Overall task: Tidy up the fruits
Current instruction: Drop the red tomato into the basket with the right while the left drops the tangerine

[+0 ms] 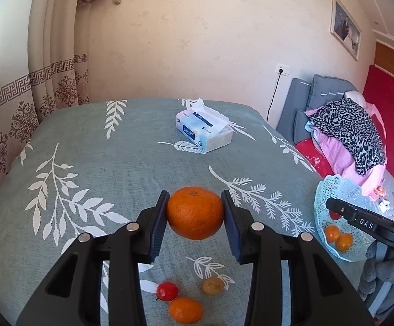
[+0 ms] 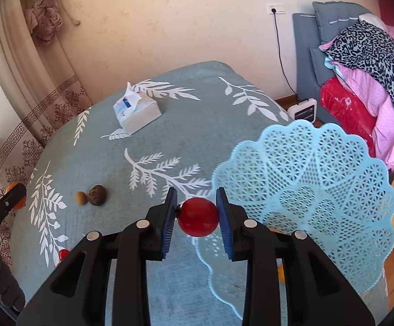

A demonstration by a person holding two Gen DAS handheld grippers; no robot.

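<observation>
Left gripper clamped on an orange, lifted above the leaf-patterned bench. Right gripper clenched on a small red fruit, just beside the blue lattice basket. More small fruit loose on the bench below.

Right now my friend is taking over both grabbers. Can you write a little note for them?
Left gripper: shut on the big orange, lifted above the tablecloth.
Right gripper: shut on a small red fruit, beside the light blue basket.
Done: two small orange fruits and something red lie in the basket.
Left: drop in both held fruits, then collect the loose ones: a red fruit, small orange fruit, yellowish fruit, a dark brown one and a tan one.
Tissue box stays.
</observation>
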